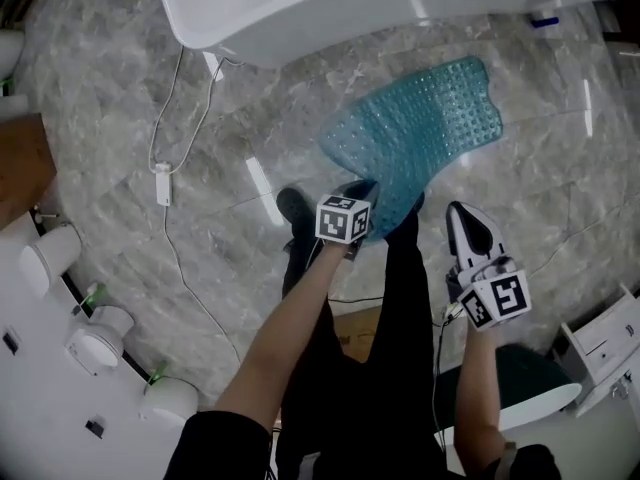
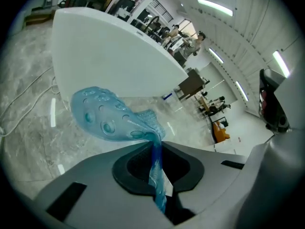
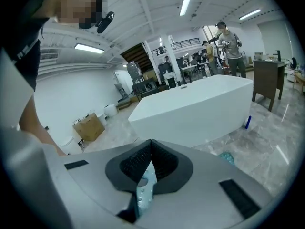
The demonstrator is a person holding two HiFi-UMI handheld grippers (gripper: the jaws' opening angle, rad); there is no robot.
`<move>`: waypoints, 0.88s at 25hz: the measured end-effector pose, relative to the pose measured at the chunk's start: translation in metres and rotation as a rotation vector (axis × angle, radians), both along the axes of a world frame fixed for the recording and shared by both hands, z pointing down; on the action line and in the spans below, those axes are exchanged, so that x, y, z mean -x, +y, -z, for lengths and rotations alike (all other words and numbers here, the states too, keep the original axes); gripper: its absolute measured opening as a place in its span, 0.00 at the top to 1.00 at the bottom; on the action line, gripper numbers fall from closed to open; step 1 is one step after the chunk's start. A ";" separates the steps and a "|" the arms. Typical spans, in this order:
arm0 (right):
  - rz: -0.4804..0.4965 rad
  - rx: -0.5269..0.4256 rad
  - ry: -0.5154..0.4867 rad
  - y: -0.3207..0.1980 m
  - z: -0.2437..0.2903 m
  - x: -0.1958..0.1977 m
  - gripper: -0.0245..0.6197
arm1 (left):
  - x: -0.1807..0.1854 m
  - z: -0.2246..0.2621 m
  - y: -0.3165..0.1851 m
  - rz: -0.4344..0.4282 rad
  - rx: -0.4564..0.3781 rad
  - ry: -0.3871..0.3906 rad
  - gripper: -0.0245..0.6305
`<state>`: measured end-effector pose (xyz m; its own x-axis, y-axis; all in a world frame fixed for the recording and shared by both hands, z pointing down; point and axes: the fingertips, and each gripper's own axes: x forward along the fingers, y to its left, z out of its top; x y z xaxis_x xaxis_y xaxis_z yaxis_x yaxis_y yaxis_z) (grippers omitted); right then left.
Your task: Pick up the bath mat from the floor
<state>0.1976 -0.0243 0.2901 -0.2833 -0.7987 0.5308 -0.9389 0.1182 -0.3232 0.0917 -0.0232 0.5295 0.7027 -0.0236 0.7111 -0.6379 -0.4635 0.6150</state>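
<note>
The teal bath mat (image 1: 420,133), studded with suction cups, hangs lifted over the grey marble floor in front of the white bathtub (image 1: 350,8). My left gripper (image 1: 368,200) is shut on its near edge. In the left gripper view the mat (image 2: 107,118) droops away from the jaws (image 2: 156,168), which pinch a thin fold of it. My right gripper (image 1: 462,218) is to the right, at about the same height. In the right gripper view a pale strip of mat (image 3: 145,182) is clamped between its jaws, and another bit of mat (image 3: 228,157) shows lower right.
A white cable with an adapter (image 1: 163,183) lies on the floor at the left. White fixtures (image 1: 55,258) line the lower left and a white drawer unit (image 1: 610,343) stands at the right. The person's black-trousered legs (image 1: 400,368) and a shoe (image 1: 295,208) are below the grippers. People stand behind the tub.
</note>
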 end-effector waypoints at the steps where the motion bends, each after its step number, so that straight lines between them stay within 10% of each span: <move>1: -0.003 -0.010 0.008 -0.001 0.016 0.001 0.94 | 0.007 0.017 -0.002 -0.009 -0.014 0.005 0.90; 13: -0.006 -0.168 -0.002 -0.022 0.160 0.029 0.94 | 0.075 0.201 -0.037 -0.136 -0.227 0.064 0.90; 22: -0.008 -0.315 -0.015 -0.025 0.251 0.038 0.94 | 0.093 0.346 -0.046 -0.039 -0.358 0.195 0.90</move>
<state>0.1598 -0.0495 0.0396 -0.2824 -0.9254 0.2527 -0.9355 0.2073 -0.2862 -0.0009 -0.0696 0.1840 0.8286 -0.2165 0.5163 -0.5035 -0.6915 0.5180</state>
